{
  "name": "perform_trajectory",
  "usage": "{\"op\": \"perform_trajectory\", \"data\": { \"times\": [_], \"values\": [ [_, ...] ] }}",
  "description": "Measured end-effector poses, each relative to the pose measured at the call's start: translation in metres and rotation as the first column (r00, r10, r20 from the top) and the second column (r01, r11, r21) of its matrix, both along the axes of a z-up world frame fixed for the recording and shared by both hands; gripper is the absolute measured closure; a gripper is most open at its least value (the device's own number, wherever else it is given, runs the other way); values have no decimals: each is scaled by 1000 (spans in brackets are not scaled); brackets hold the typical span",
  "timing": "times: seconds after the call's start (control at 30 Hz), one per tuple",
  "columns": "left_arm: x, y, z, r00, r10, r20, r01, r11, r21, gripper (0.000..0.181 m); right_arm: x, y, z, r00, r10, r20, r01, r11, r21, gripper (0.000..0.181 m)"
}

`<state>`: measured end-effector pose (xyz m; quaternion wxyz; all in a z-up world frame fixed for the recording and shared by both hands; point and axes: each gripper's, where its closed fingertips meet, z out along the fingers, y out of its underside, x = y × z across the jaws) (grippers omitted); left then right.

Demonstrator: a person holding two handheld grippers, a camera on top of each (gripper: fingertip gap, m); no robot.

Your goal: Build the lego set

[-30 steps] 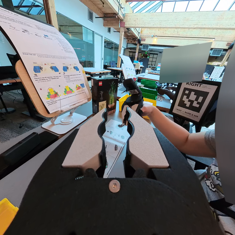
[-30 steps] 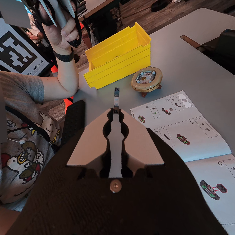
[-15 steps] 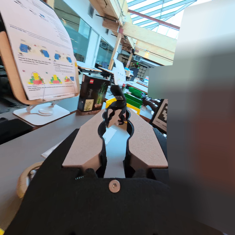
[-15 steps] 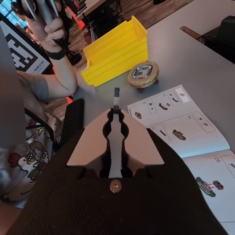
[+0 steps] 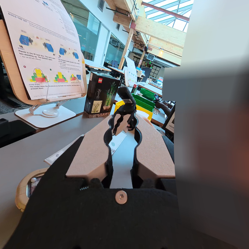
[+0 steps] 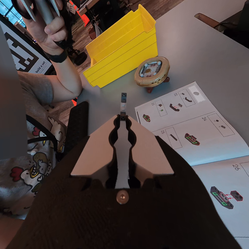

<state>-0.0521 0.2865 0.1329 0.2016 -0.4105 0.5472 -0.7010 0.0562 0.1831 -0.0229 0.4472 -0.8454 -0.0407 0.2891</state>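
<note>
My right gripper (image 6: 122, 117) is shut on one end of a thin grey and white lego strip (image 6: 123, 104), which sticks out forward above the table. A tan round lego pot (image 6: 152, 71) on brown feet stands ahead to the right, beside the open instruction booklet (image 6: 188, 121). My left gripper (image 5: 123, 121) is open and empty, held above the table. The pot (image 5: 23, 188) shows at its lower left and the booklet (image 5: 118, 141) lies under it. The right gripper (image 5: 119, 128) hangs ahead of it, pointing down. In the right wrist view the left gripper (image 6: 46, 17) is held high in a hand.
A yellow bin (image 6: 121, 51) stands behind the pot, near the table edge. A black lego box (image 5: 101, 97) and an instruction sheet on a stand (image 5: 40, 53) stand at the left. Green bins (image 5: 146, 99) are behind. A black pad (image 6: 78, 121) lies by the person's arm. Tip to tip, the grippers are about 20 cm apart. About 20 cm separates my right fingertips from the tan round lego pot (image 6: 152, 71).
My left gripper has swung left and lower, so the pot now shows at its lower left. My right gripper has shifted only slightly and still holds the strip.
</note>
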Motion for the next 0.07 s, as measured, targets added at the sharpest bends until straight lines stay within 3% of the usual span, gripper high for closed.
{"op": "perform_trajectory", "data": {
  "times": [0.03,0.07],
  "values": [
    [0,-1,-1,1000,-2,-3,2,1000,4,155,0,0,0,1000,-2,1,2,1000,1,175],
    [0,-2,-1,1000,-7,-4,7,1000,5,155,1,0,0,1000,-3,1,3,1000,3,175]
  ]
}}
